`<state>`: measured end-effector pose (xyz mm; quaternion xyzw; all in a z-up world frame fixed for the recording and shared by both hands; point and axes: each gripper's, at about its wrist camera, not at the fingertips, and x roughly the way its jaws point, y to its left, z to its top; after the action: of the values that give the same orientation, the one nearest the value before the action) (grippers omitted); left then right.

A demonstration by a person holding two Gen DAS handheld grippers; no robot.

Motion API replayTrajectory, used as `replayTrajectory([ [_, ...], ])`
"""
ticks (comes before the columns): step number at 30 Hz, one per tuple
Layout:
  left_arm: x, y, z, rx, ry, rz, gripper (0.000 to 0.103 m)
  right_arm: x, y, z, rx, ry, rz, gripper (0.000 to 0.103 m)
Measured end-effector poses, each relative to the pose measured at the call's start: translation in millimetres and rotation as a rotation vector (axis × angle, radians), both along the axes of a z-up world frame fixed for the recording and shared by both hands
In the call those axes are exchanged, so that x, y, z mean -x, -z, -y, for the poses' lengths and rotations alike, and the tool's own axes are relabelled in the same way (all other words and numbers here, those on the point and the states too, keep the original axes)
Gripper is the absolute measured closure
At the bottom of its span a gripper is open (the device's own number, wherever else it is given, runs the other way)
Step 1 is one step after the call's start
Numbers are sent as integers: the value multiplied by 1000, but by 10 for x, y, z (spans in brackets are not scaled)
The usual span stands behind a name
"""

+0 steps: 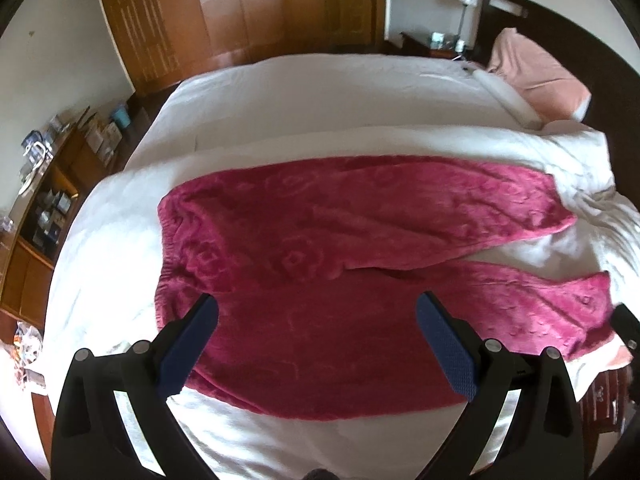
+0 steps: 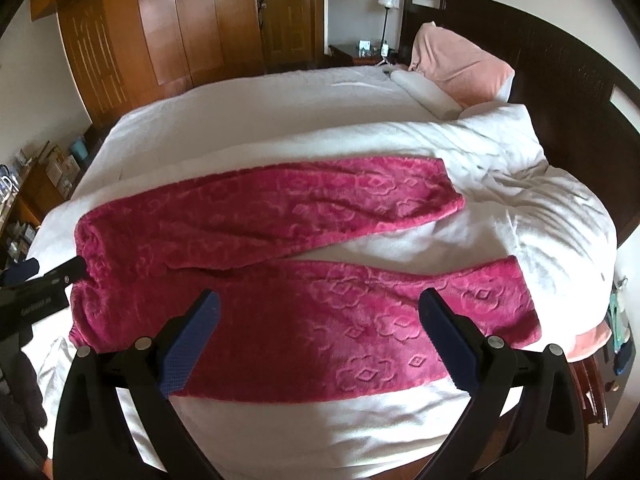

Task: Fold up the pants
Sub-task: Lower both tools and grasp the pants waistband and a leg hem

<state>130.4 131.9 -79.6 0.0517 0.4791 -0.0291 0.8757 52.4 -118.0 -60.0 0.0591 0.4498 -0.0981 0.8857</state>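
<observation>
We saw the magenta embossed fleece pants [image 1: 360, 280] spread flat along the white bed's [image 1: 320, 92] near edge. Left gripper [image 1: 318, 344] and right gripper [image 2: 320, 340] hovered released; only the right view showed both cuffs uncut.

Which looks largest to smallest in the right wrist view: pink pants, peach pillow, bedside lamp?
1. pink pants
2. peach pillow
3. bedside lamp
The pants lie nearest the camera, so their lead is partly nearness.
</observation>
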Motion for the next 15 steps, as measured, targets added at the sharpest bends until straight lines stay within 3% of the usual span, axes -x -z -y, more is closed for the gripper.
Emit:
replayTrajectory([
  [8, -458, 230, -442, -10, -103, -36, 5, -148, 164, 21, -45, 3, -69, 3],
  [15, -809, 470, -723, -69, -167, -63, 5, -388, 382, 221, -111, 42, -130, 3],
])
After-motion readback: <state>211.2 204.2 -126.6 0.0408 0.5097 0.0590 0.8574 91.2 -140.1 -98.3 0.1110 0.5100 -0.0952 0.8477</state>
